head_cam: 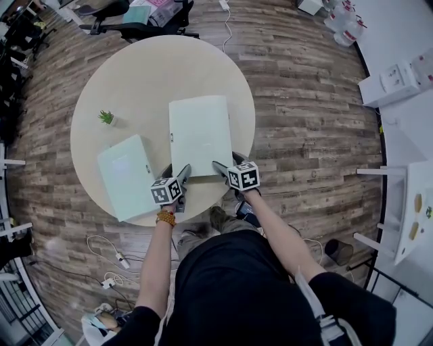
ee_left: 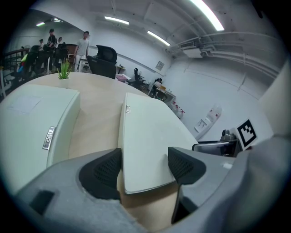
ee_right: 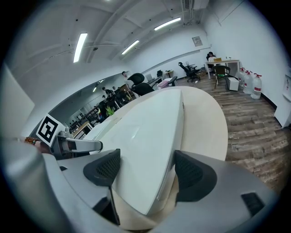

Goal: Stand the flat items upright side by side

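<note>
Two flat pale-green cases lie on the round table (head_cam: 135, 74). The larger case (head_cam: 200, 135) lies in the middle, and the second case (head_cam: 126, 177) sits to its left, near the table's front edge. My left gripper (head_cam: 176, 171) is open at the larger case's near left corner (ee_left: 150, 141), with a jaw on each side of it (ee_left: 144, 167). My right gripper (head_cam: 229, 163) is open at the near right corner (ee_right: 141, 132) in the same way (ee_right: 148, 170). Neither case is lifted.
A small potted plant (head_cam: 106, 117) stands on the table's left side, beyond the second case. Office chairs (head_cam: 128, 20) stand past the far edge. Cables and a power strip (head_cam: 115, 260) lie on the wooden floor at the near left. People stand far off (ee_left: 82, 45).
</note>
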